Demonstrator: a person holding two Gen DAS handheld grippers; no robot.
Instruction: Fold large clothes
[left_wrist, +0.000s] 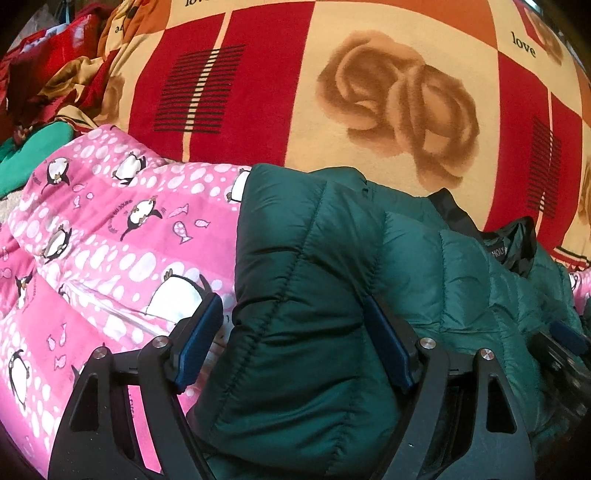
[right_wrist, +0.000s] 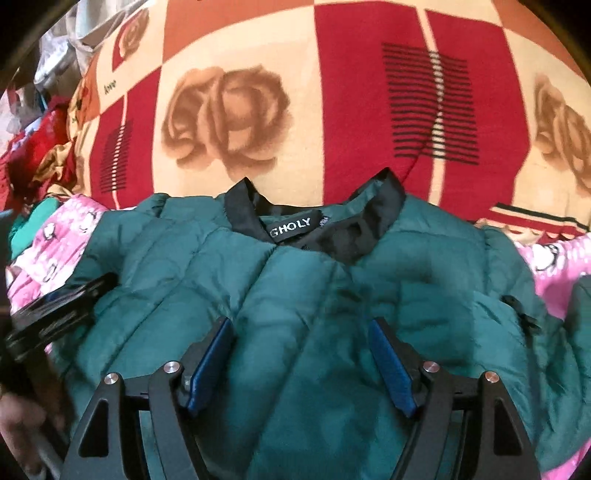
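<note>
A dark green quilted puffer jacket (right_wrist: 295, 280) lies on a pink penguin-print quilt (left_wrist: 92, 251), its black collar (right_wrist: 317, 218) and label at the far side. In the left wrist view a raised fold of the jacket (left_wrist: 295, 295) sits between the open jaws of my left gripper (left_wrist: 291, 314); I cannot tell if the pads touch it. My right gripper (right_wrist: 301, 332) is open, low over the jacket's middle, holding nothing. The left gripper also shows in the right wrist view (right_wrist: 62, 306) at the jacket's left edge, and the right gripper in the left wrist view (left_wrist: 565, 350) at far right.
A red, cream and orange blanket with rose prints (left_wrist: 369, 92) covers the surface beyond the jacket. A heap of red and patterned clothes (left_wrist: 48, 74) and a green cloth (left_wrist: 33, 151) lie at the far left. A hand (right_wrist: 18, 424) is at the lower left.
</note>
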